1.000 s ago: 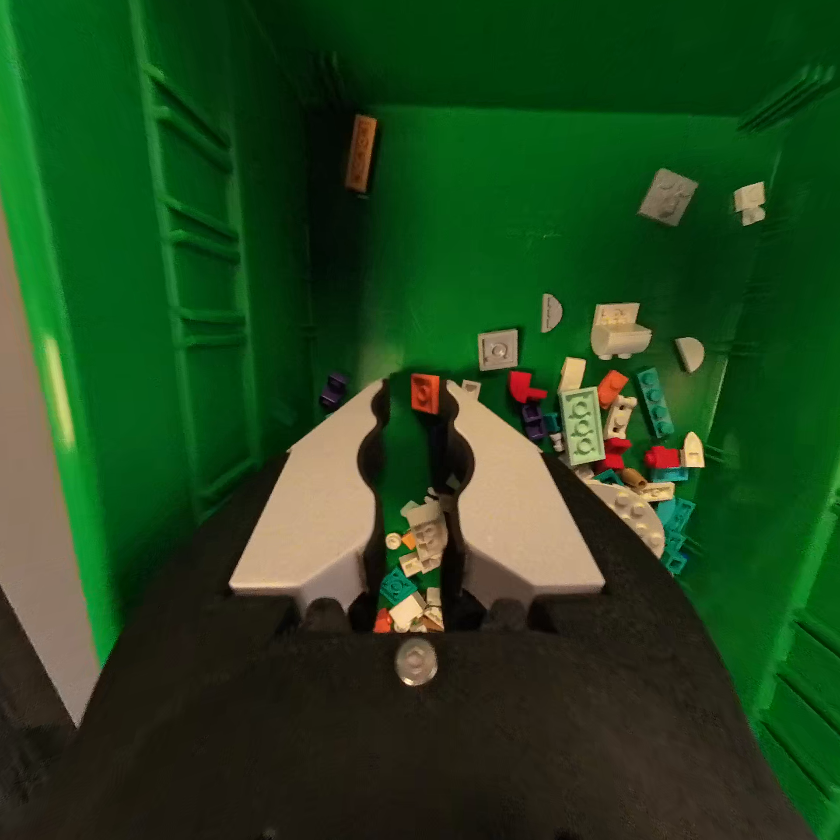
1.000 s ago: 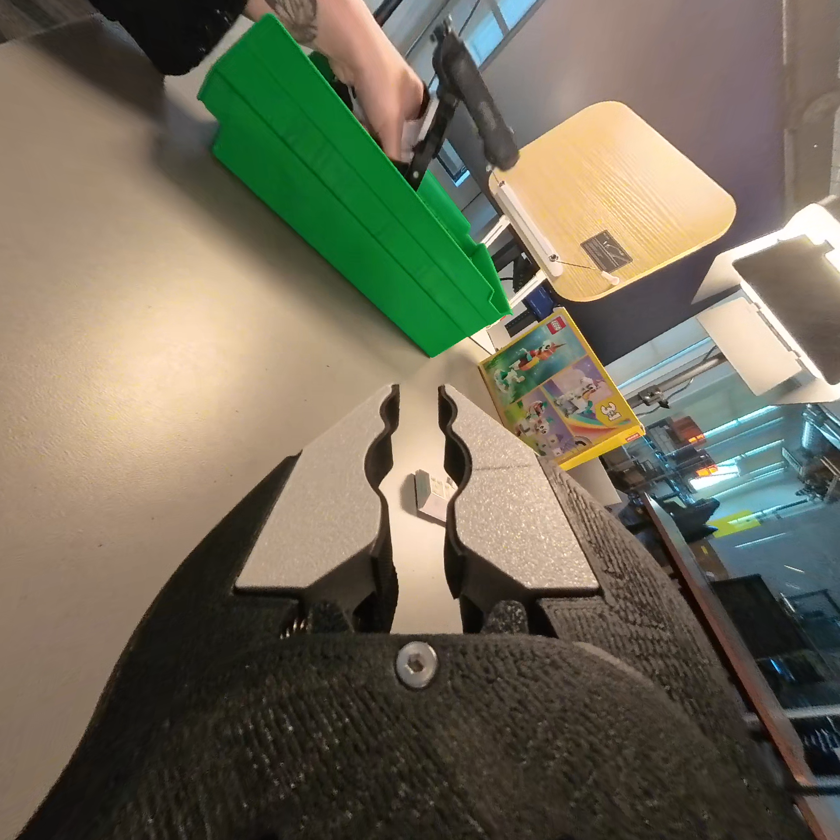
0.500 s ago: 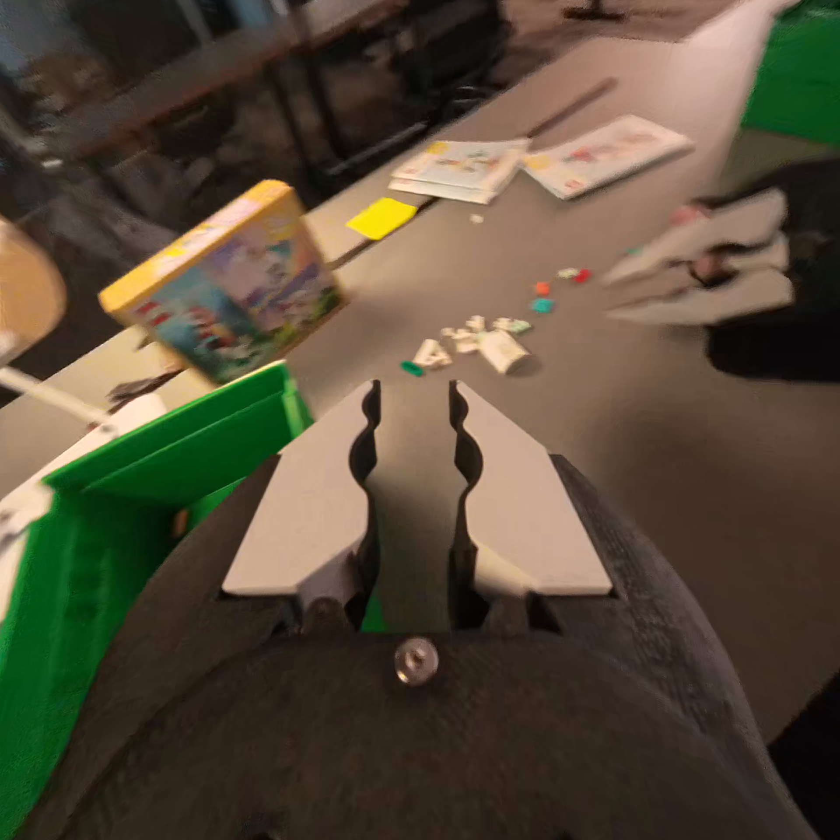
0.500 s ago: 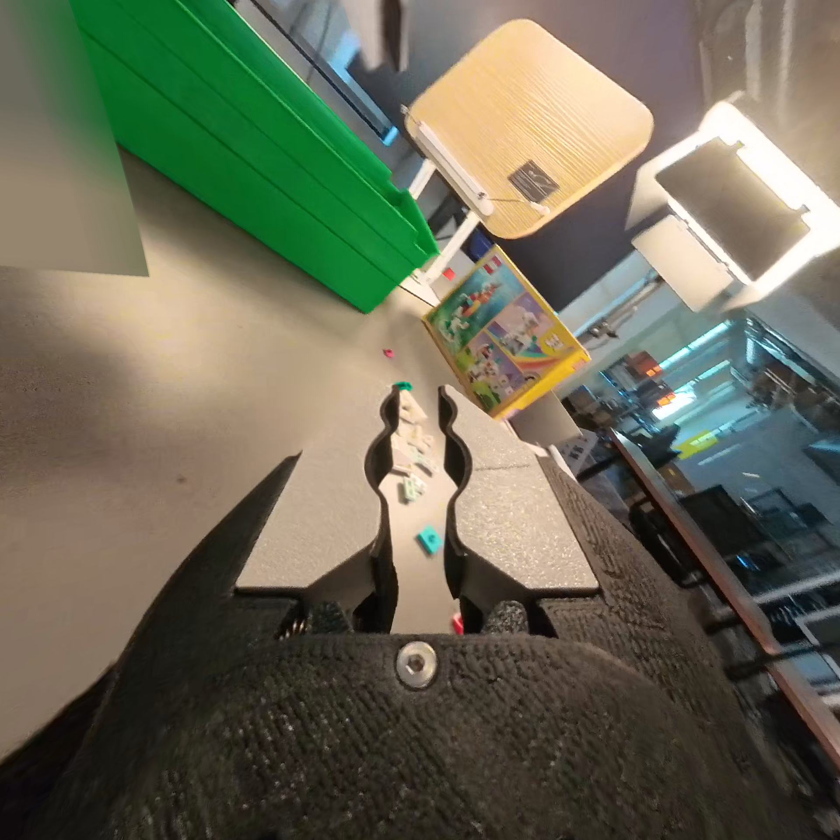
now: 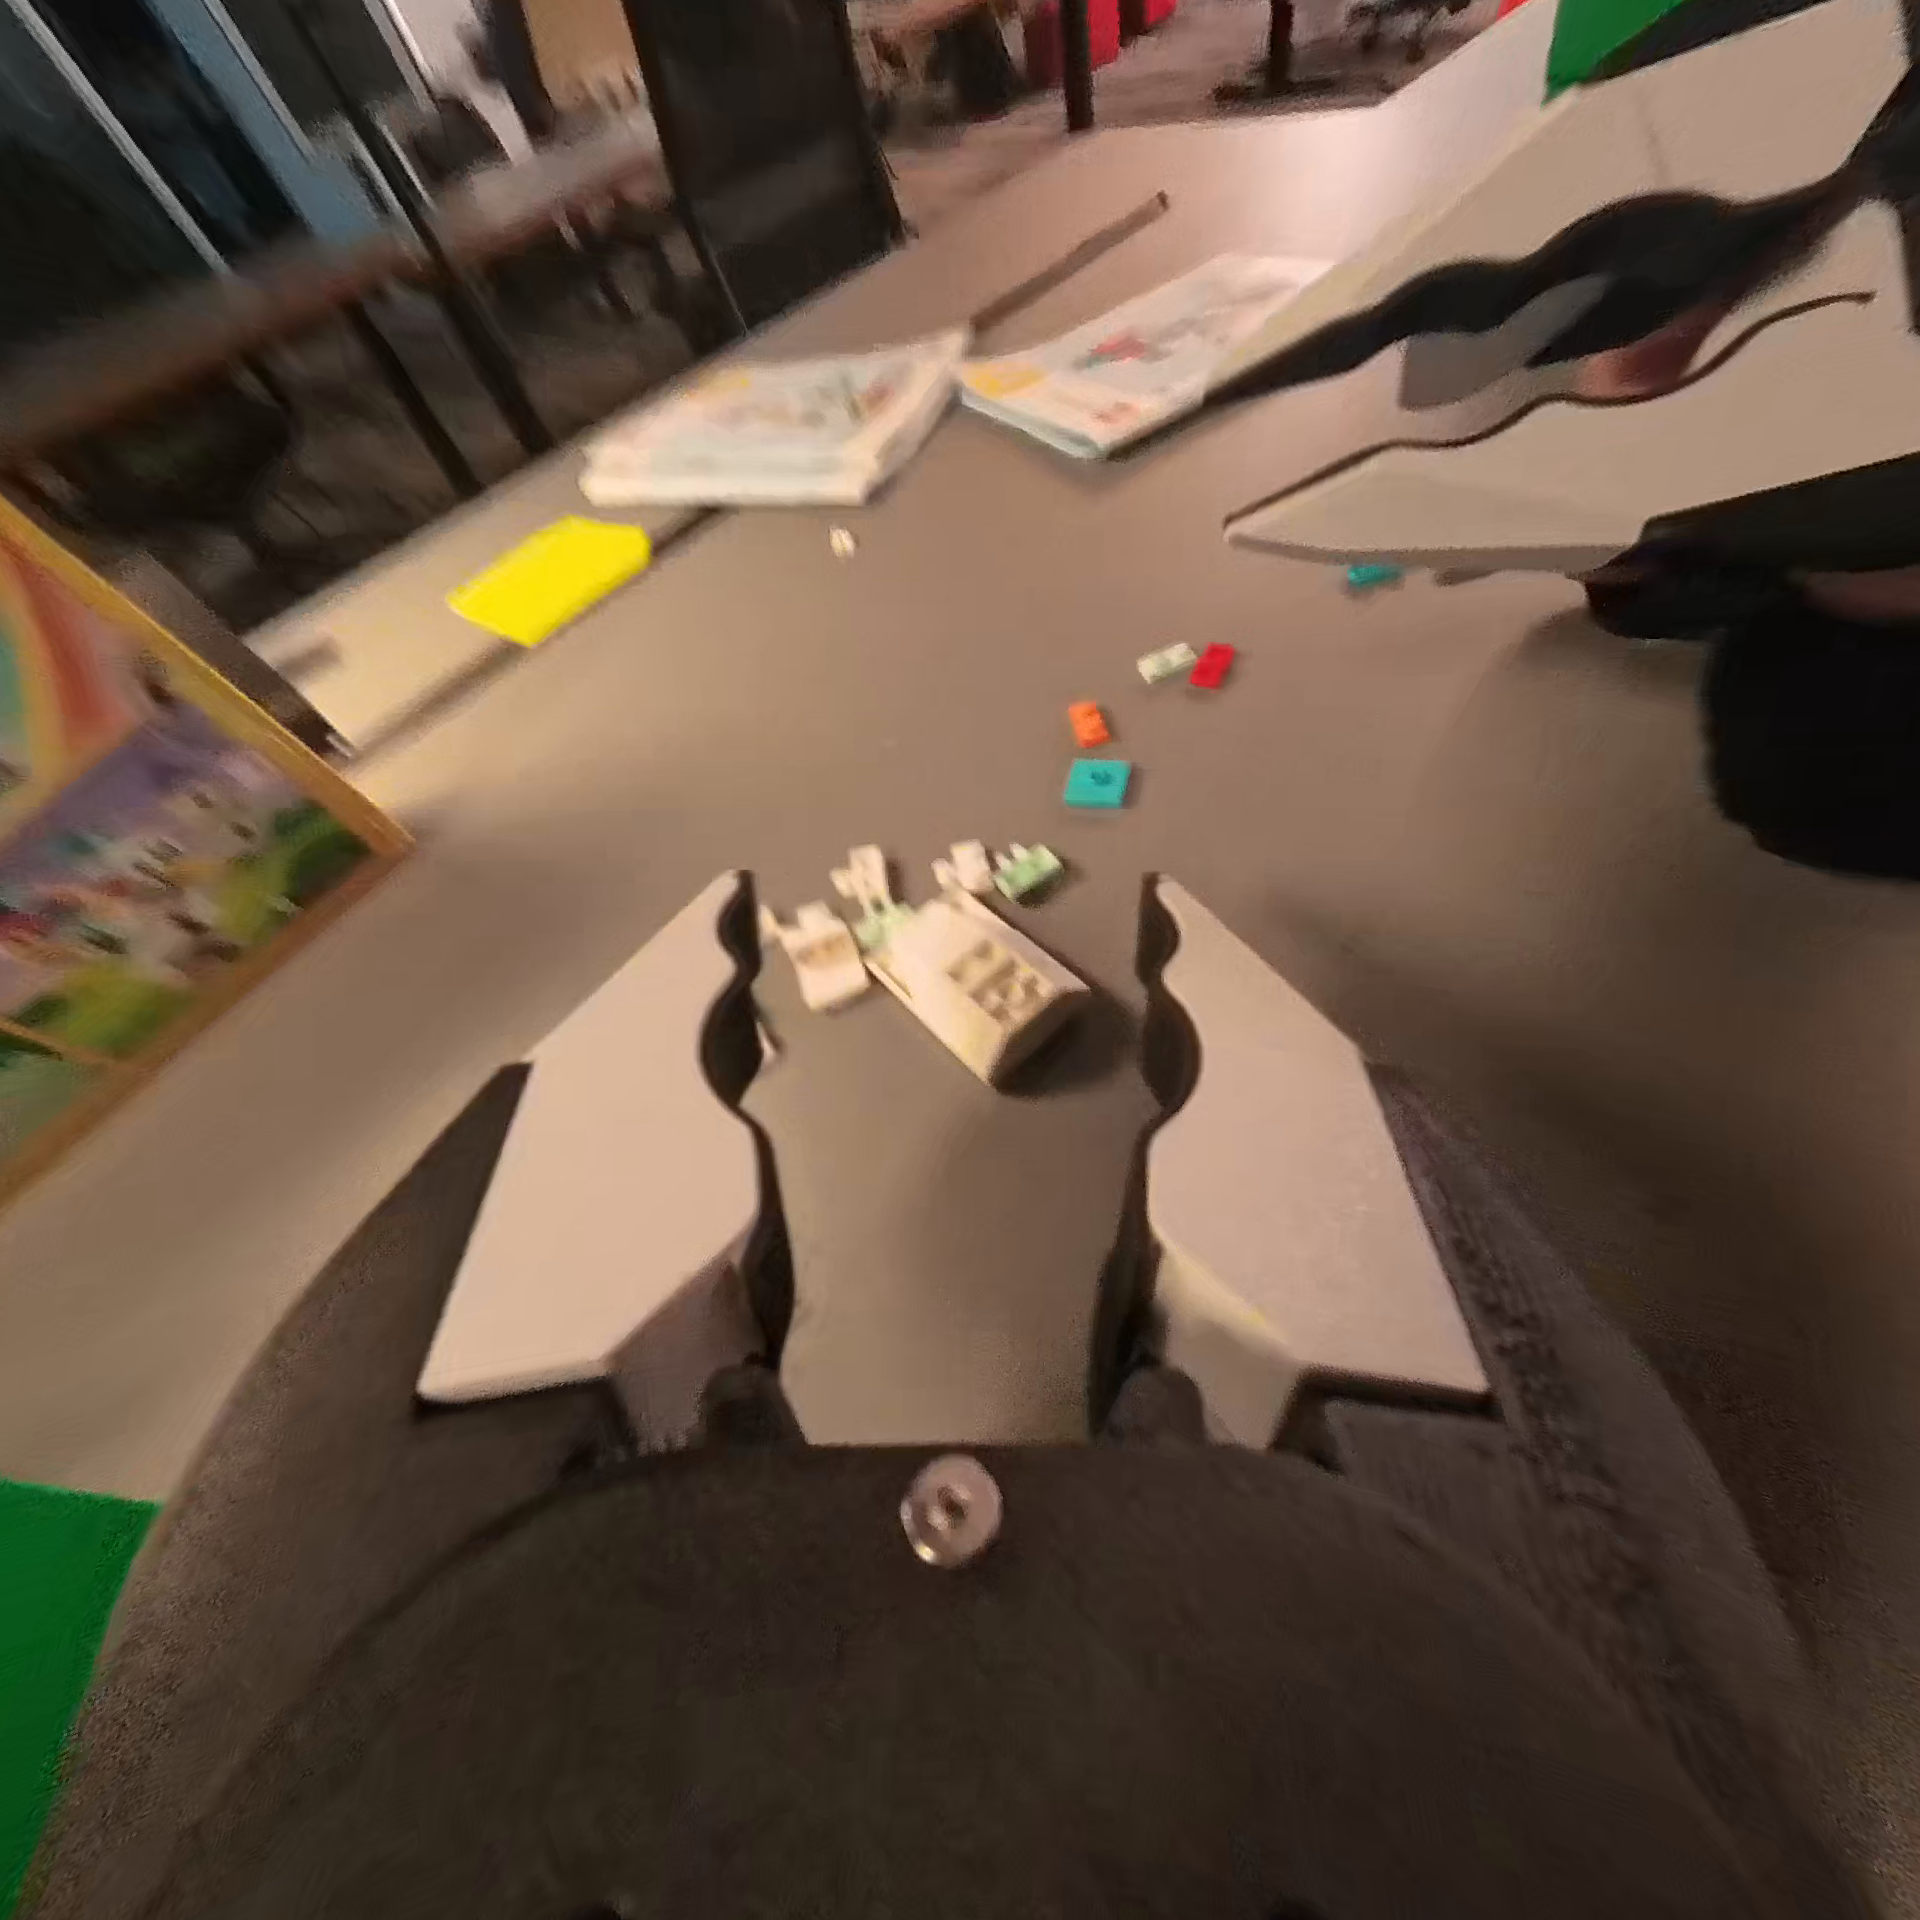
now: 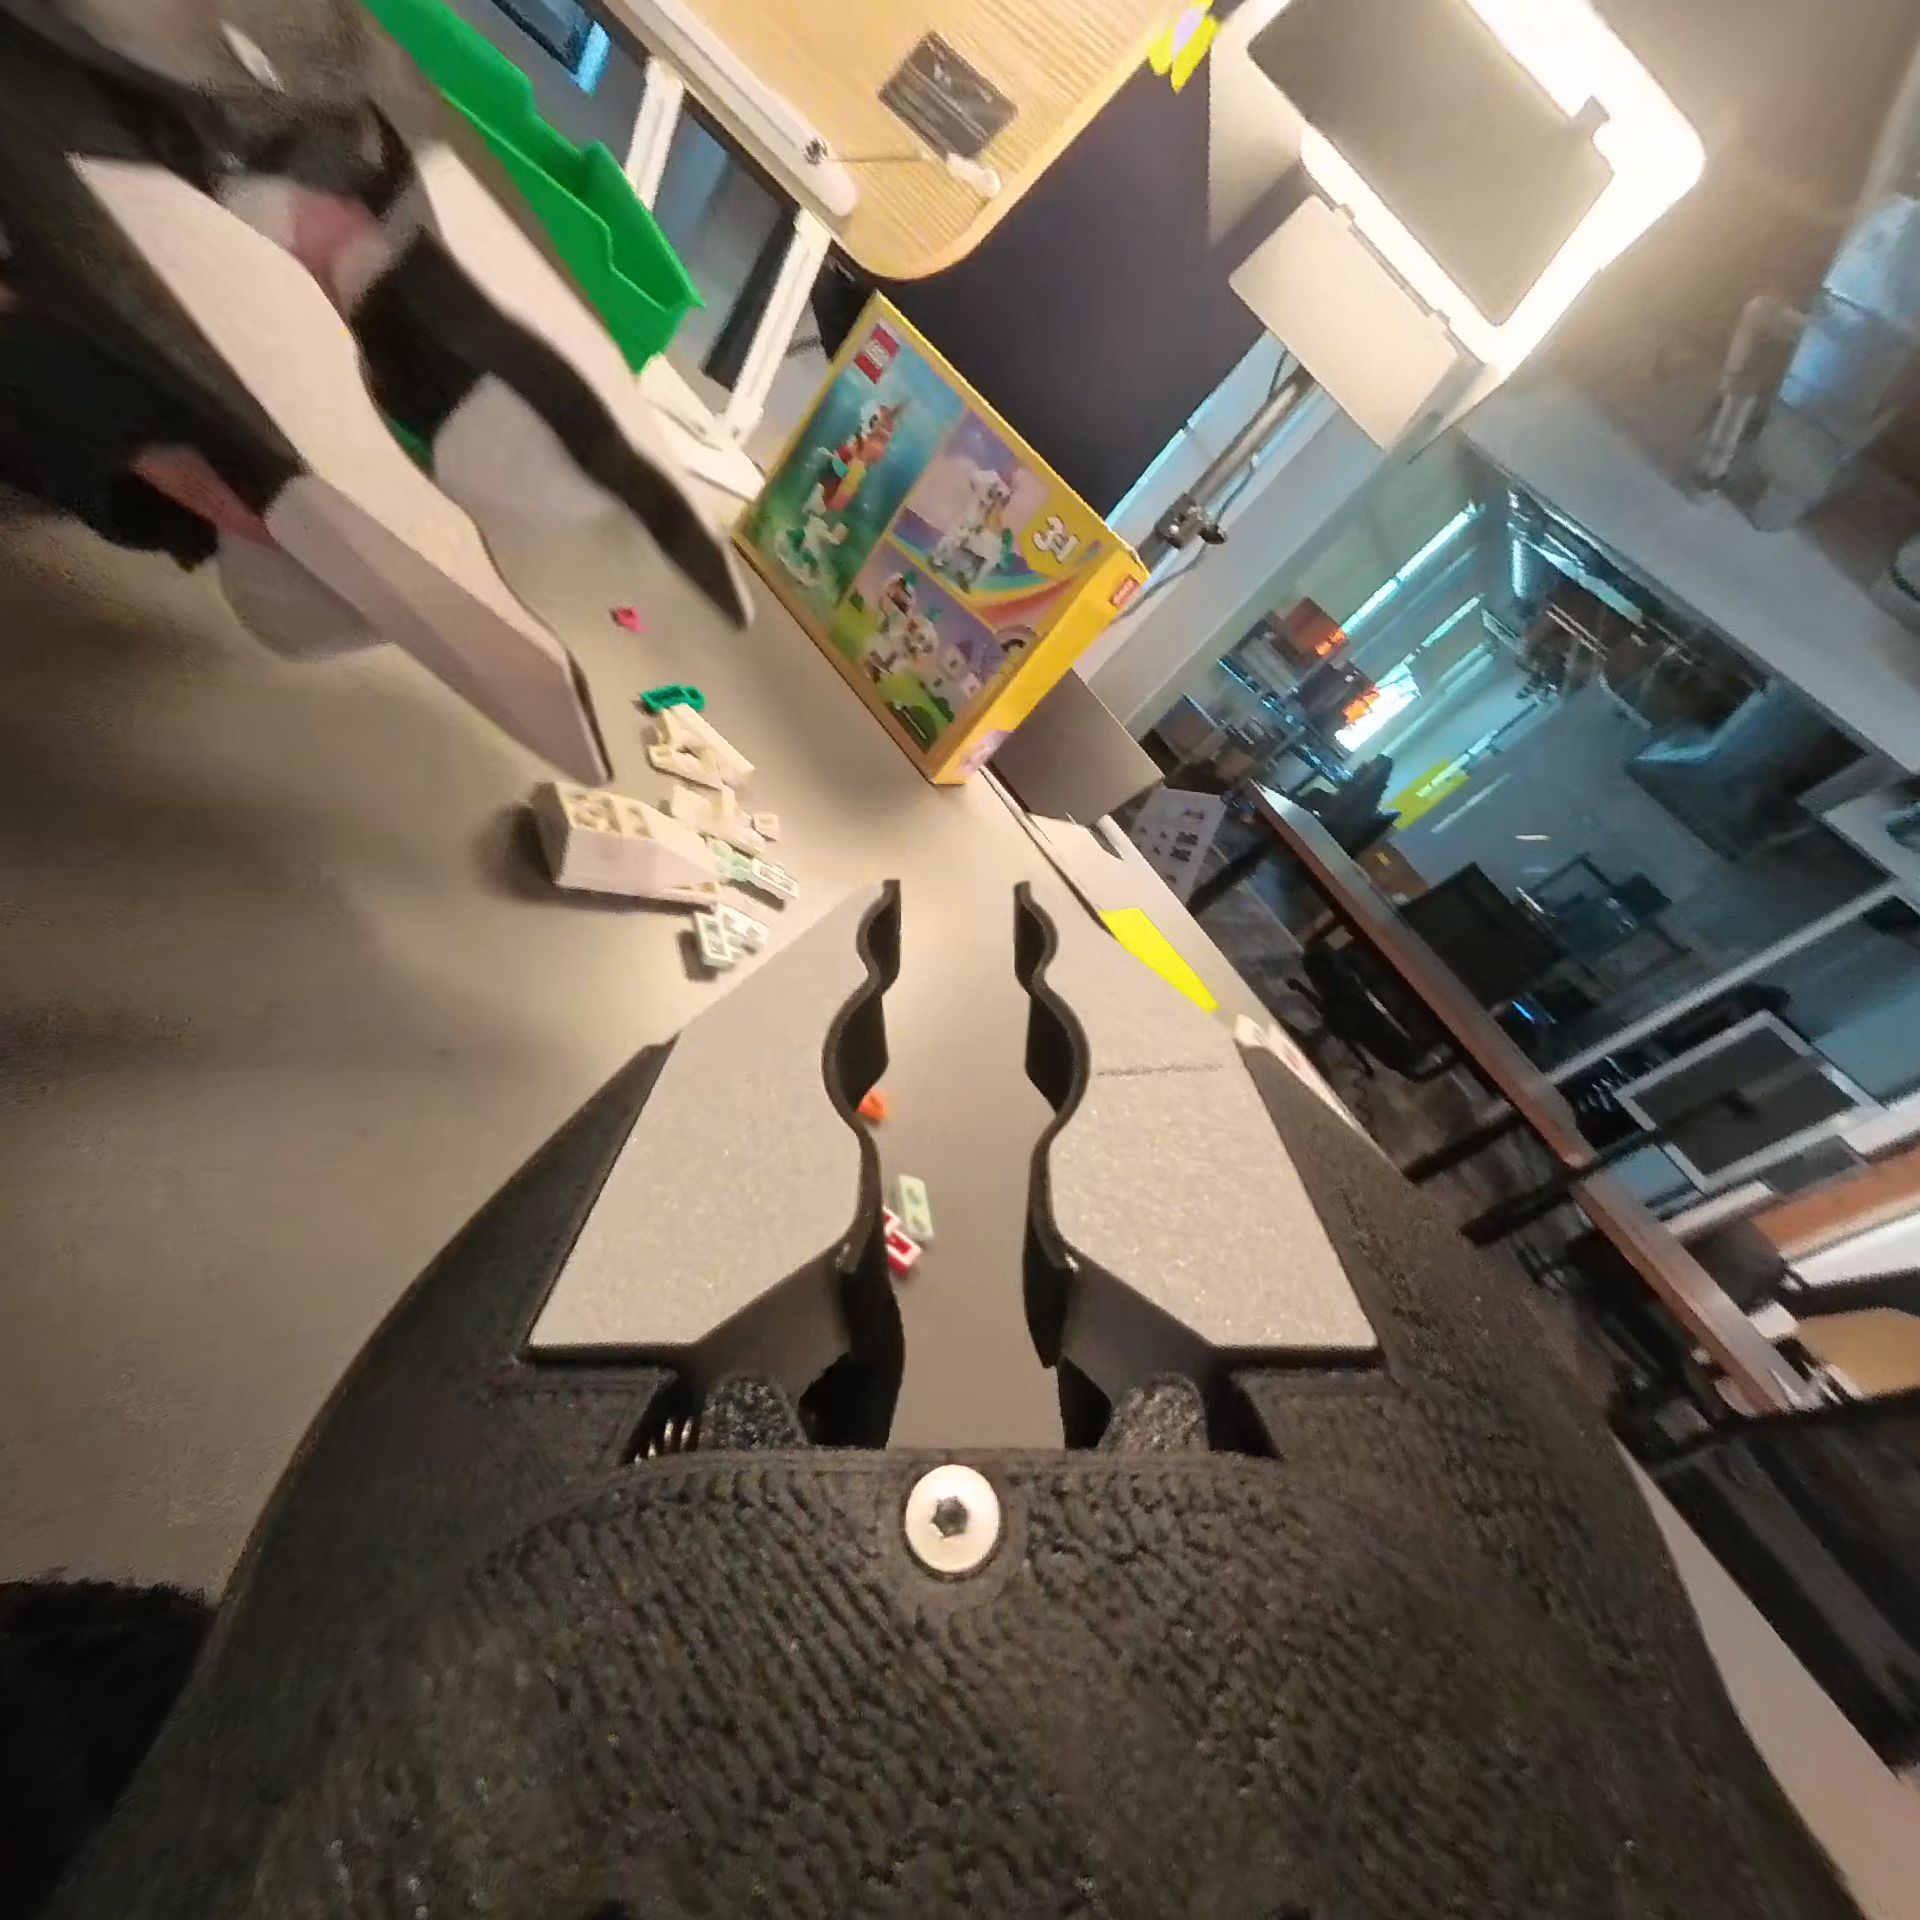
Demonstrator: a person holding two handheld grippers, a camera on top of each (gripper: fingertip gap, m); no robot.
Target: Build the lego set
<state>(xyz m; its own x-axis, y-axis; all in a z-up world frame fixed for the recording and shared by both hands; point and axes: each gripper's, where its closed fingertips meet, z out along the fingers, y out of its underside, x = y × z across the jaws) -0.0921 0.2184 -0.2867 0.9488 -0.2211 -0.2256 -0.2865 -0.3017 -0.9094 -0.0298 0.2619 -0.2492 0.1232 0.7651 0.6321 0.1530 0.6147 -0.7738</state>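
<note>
A: In the left wrist view, what differs from half a second back?

B: The left claw [image 5: 940, 904] has spread its jaws wider and come closer to the bricks; a second ago it was inside the green bin. It holds nothing and hangs tilted down over the grey tabletop [image 5: 623, 790], aimed at the big white brick [image 5: 987, 992], which lies just past its tips. A teal plate [image 5: 1096, 782], an orange piece [image 5: 1087, 722] and a red piece [image 5: 1211, 665] lie beyond that brick.

A: Anything unclear?

B: The whole view is blurred by motion; the colourful box [image 5: 156, 873] is cut off at the edge.

A: And the right wrist view?

B: The right claw [image 6: 956, 899] has drifted past the white brick [image 6: 613, 847], now to its left. Its jaws stand parted, gripping nothing, low over the tabletop. A mint piece [image 6: 914, 1205] shows between its fingers. The other claw looms blurred beyond the brick, with the green bin [image 6: 582, 187] behind it.
</note>
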